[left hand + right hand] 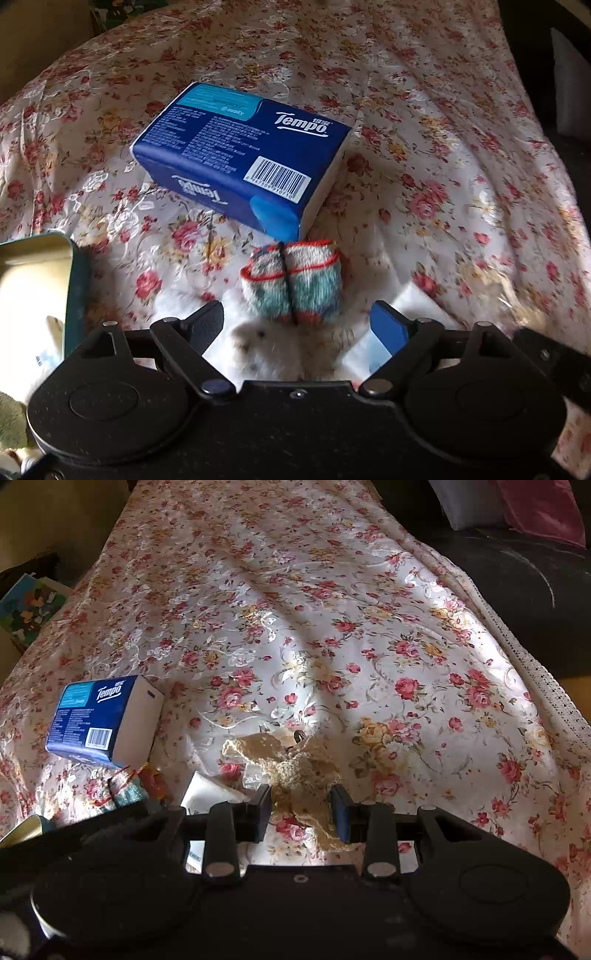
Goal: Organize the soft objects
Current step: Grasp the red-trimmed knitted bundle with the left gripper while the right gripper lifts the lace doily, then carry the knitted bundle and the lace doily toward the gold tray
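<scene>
A: Nearest the lens, left gripper [297,325], jaws spread wide, nothing between the pads. A white fluffy toy [273,350] lies under it. At far left, an open tin [75,280].

B: And ahead?

A: Knitted striped socks [291,282], rolled as a pair, just past the fingertips on the floral bedspread [424,129]. The blue tissue pack [243,155] sits behind, near them.

B: Handling?

A: Light, soft, compressible, I judge. Best pinched across the middle of the roll, both halves together.

B: Right side?

A: Right gripper [301,806] is clamped on a beige crocheted piece [295,771]. Limp and loose-knit; it drapes and likely snags.
</scene>
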`<state>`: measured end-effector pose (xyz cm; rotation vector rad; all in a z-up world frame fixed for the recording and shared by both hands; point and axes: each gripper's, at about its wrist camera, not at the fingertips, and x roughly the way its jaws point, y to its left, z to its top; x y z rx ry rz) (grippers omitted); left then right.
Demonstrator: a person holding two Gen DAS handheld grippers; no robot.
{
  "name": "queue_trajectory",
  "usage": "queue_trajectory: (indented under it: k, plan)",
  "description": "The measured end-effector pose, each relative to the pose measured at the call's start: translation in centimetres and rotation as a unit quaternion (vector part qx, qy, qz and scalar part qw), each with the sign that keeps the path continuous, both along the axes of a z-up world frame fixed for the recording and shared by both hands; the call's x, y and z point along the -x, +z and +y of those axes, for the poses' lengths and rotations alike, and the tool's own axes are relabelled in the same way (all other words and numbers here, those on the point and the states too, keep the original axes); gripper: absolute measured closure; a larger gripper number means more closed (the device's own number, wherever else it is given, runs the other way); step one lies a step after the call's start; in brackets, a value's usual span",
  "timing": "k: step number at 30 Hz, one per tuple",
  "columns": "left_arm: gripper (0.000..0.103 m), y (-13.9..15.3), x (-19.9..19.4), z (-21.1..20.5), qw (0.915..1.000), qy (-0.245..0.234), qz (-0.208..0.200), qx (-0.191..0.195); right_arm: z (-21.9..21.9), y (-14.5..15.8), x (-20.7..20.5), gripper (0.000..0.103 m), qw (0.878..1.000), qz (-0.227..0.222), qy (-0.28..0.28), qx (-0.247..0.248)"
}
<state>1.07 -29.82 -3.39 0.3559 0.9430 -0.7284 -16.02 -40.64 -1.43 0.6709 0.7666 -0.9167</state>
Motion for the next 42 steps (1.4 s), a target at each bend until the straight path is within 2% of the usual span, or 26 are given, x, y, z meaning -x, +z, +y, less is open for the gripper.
queue_trajectory:
  k: [3,7,10,13,15,18,32,35,38,42]
  plan:
    - [0.019,-0.9,-0.4,-0.6,0.9998,0.012,-0.010,-0.008,0.0,-0.3,-0.3,0.069,1.000,0.007,0.000,0.001]
    - [0.019,-1.4,-1.3,-0.9,0.9999,0.016,0.000,-0.005,0.2,-0.6,-0.6,0.069,1.000,0.014,0.003,0.004]
    - [0.019,-1.5,-1.6,-1.0,0.9999,0.013,-0.005,-0.001,0.1,-0.9,-0.8,0.069,1.000,0.019,0.005,0.004]
    - [0.021,-1.9,-2.0,-1.3,1.0000,0.005,0.007,-0.003,0.0,-1.0,-0.8,0.069,1.000,0.022,0.004,0.003]
    - [0.038,-2.3,-2.2,-1.4,0.9999,0.001,0.016,-0.003,0.0,-1.0,-0.8,0.069,1.000,0.023,0.004,0.004]
    - [0.044,-1.9,-2.1,-1.4,0.9999,-0.008,0.012,0.008,-0.1,-1.1,-0.8,0.069,1.000,0.025,0.002,0.005]
    - [0.044,3.8,-0.5,0.7,0.9963,-0.026,0.012,0.081,-0.1,-1.2,-0.7,0.069,0.999,0.028,-0.013,0.009]
    - [0.044,4.8,0.0,1.0,0.9948,-0.038,-0.004,0.094,0.3,-0.9,-0.7,0.069,0.999,0.030,-0.013,0.022]
    - [0.043,4.8,0.3,1.0,0.9950,-0.046,-0.013,0.088,0.3,-0.7,-0.6,0.069,0.999,0.030,-0.013,0.026]
    - [0.043,3.9,0.2,0.9,0.9963,-0.041,-0.003,0.075,0.2,-0.6,-0.4,0.069,0.999,0.032,-0.018,0.030]
